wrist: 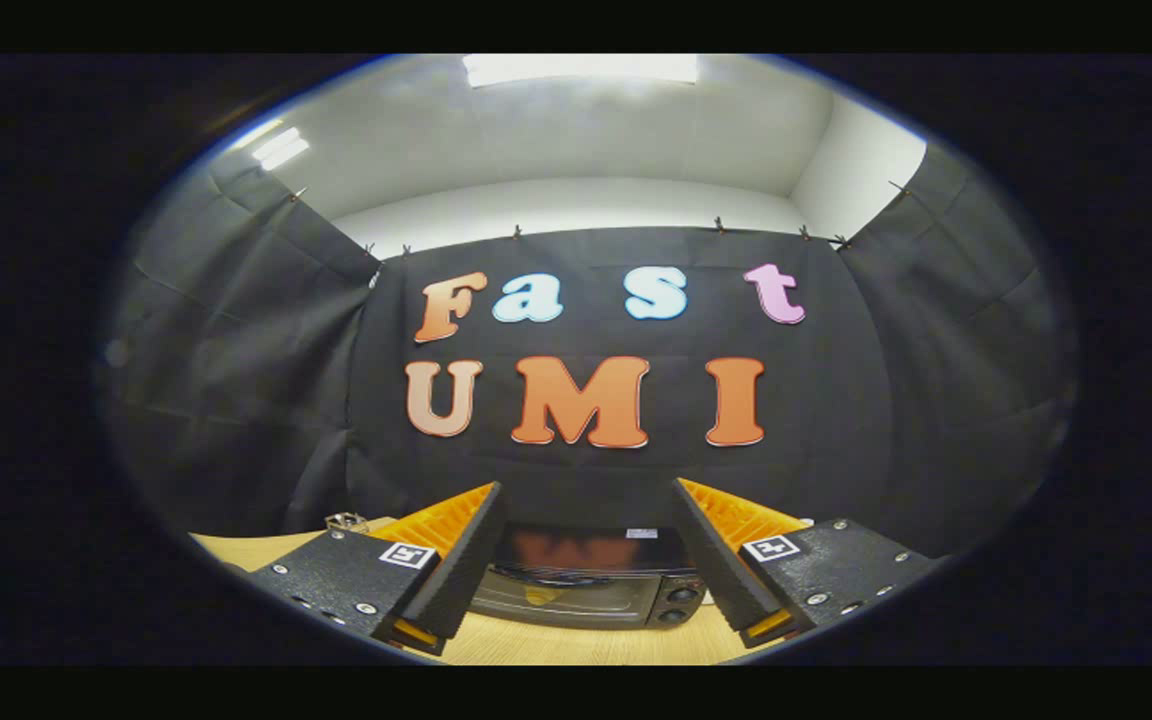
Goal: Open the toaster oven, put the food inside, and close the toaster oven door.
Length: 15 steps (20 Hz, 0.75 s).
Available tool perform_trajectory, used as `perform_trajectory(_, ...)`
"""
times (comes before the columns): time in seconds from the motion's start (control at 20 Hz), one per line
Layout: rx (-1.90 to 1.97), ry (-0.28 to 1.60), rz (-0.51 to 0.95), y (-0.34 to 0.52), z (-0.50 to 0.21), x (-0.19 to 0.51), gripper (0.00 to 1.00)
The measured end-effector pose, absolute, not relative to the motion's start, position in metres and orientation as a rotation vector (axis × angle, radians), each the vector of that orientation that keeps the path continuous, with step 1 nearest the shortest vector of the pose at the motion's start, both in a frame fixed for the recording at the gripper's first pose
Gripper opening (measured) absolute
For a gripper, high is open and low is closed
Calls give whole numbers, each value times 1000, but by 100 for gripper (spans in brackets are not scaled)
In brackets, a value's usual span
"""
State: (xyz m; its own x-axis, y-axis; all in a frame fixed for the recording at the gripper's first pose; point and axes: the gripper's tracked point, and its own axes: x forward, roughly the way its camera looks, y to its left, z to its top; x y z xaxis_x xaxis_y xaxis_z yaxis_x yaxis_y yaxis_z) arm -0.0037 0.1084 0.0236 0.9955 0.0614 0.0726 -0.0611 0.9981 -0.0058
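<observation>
A black toaster oven (591, 580) stands on the wooden table (576, 645), just beyond my fingers and framed between them. Its glass door looks shut, with a handle bar along the top of the door and two knobs (681, 603) down its right side. Something pale shows dimly through the glass; I cannot tell what it is. My gripper (588, 490) is open, held above the table in front of the oven, with nothing between its fingers.
A small metallic object (346, 521) lies on the table behind the left finger. Black cloth walls close the booth at the back and both sides, close behind the oven.
</observation>
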Motion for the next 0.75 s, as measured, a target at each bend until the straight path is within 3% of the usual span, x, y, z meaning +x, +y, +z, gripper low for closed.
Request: perform_trajectory(0.75, 15, -171, 106, 128, 62, -12, 96)
